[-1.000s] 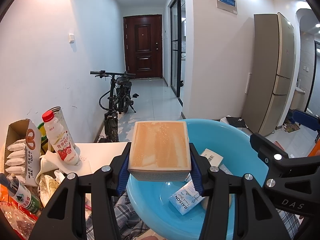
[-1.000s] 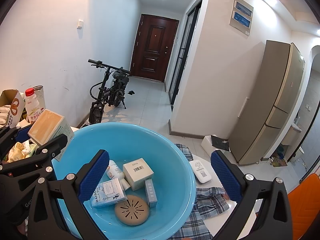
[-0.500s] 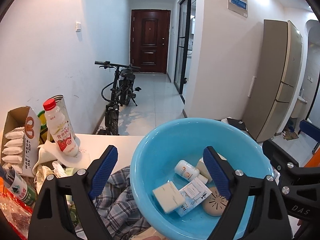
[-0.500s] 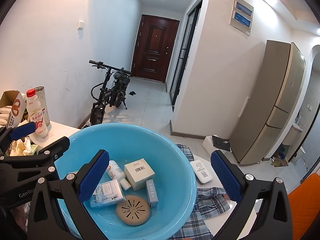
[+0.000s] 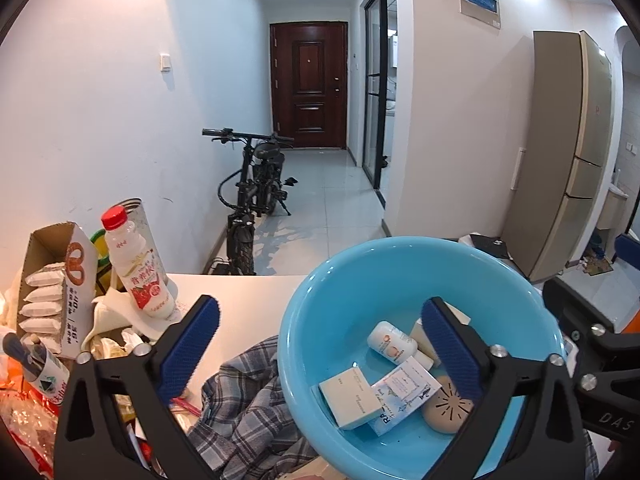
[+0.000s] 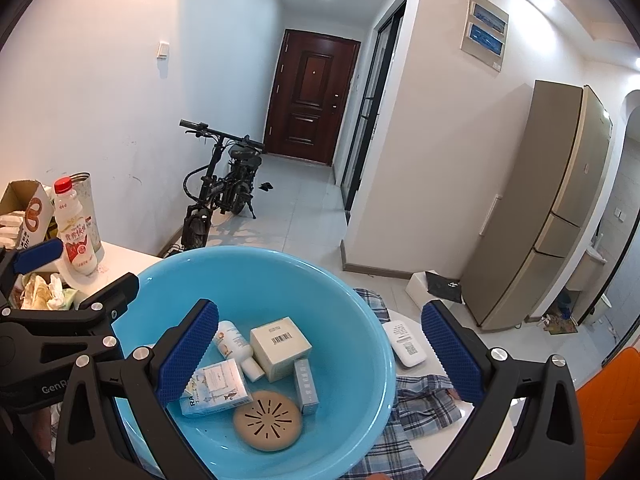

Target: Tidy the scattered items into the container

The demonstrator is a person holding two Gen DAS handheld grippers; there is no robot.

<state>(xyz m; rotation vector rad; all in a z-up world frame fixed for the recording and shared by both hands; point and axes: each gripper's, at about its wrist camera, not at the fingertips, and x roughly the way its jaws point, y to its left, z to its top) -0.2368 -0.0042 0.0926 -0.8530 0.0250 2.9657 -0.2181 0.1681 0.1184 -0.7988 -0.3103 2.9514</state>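
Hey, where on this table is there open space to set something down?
Bare white tabletop lies between the red-capped bottle, the blue basin and the plaid cloth. The far left is crowded: snack carton, tissues, wrappers.

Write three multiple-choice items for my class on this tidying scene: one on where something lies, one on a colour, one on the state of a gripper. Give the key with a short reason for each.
1. Where does the white remote-like device lie?
A. inside the basin
B. on the table just outside the basin's right rim
C. on the floor by the fridge

2. What colour is the cap of the drink bottle?
A. red
B. green
C. white

3. What is the state of the left gripper?
A. shut on a box
B. shut on the plaid cloth
C. open and holding nothing

Key:
1 B: the right wrist view shows it beside the blue basin, next to the plaid cloth.
2 A: the cap is plainly red in both views.
3 C: its blue pads stand wide apart with nothing between them.
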